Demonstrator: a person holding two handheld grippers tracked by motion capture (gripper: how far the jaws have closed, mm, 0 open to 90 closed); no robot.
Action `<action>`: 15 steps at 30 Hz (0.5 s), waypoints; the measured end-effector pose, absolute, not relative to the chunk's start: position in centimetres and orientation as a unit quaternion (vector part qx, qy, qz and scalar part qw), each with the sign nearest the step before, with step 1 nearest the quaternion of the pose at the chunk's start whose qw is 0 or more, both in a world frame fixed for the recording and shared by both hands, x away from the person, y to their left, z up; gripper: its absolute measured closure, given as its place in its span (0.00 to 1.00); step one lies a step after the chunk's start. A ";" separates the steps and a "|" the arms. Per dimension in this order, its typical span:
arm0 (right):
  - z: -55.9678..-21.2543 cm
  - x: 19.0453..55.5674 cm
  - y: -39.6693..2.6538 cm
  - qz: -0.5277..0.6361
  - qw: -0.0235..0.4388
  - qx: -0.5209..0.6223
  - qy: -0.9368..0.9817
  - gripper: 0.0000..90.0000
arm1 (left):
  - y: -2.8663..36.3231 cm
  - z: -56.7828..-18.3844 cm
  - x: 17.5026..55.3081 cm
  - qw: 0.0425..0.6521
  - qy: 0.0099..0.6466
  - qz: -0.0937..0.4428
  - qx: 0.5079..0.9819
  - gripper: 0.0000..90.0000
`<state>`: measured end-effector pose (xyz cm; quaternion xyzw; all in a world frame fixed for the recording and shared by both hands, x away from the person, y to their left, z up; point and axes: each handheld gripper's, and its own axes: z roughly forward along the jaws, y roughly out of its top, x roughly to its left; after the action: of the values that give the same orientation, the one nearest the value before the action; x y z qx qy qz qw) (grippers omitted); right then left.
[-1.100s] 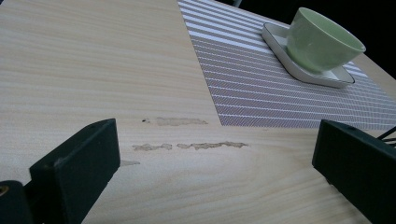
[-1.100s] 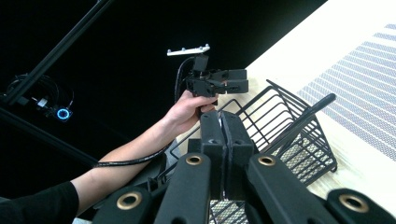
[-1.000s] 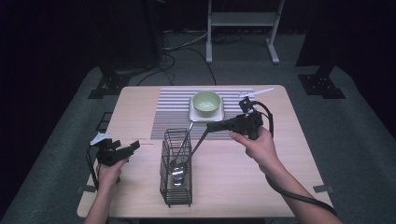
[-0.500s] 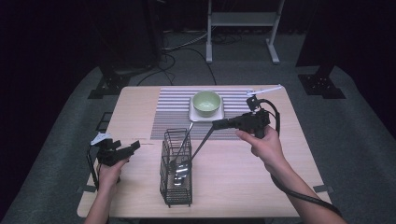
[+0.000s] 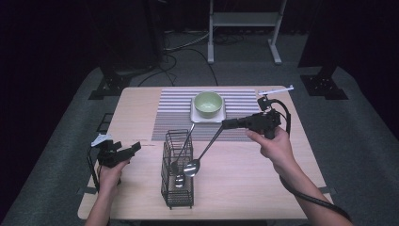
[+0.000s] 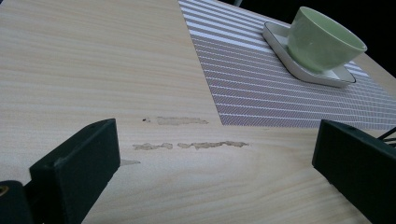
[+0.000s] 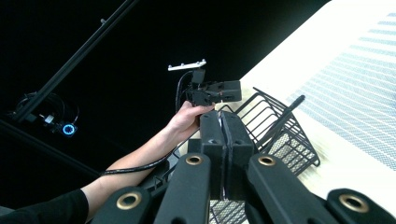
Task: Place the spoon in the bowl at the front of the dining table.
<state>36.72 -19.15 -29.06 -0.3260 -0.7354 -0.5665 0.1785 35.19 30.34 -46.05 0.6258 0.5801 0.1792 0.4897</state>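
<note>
We hold one spoon (image 5: 203, 152) by its handle tip in the right gripper (image 5: 227, 124), fingers clamped fully together on it; its bowl hangs just beside the wire caddy (image 5: 177, 193), above the bench (image 5: 244, 188). One more spoon stands inside the caddy. Our left gripper (image 5: 133, 148) rests near the bench's left edge, fingers wide apart, holding nothing. One green bowl (image 5: 208, 103) sits on a saucer behind, on the striped mat (image 5: 171, 113).

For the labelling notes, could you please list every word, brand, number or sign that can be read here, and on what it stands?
None: there is no readable text.
The green bowl, its white plate, the striped placemat, the wire basket and the spoon in the right gripper bear no lettering.
The left gripper shows no marking either.
</note>
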 end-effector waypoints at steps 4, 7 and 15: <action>-29.1 36.6 -20.2 -0.568 0.174 -0.332 -0.733 0.99 | 30.3 -46.0 35.2 0.490 0.580 0.180 0.626 0.00; -29.1 36.5 -20.7 -0.570 0.173 -0.335 -0.730 0.99 | 30.3 -46.1 35.2 0.490 0.581 0.179 0.625 0.00; -29.6 36.3 -22.4 -0.574 0.169 -0.350 -0.721 0.99 | 30.2 -46.1 35.2 0.491 0.581 0.179 0.624 0.00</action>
<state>36.35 -22.45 -29.60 -0.3500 -0.7209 -0.5738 0.1689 35.18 30.25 -46.08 0.6242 0.5811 0.1794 0.4905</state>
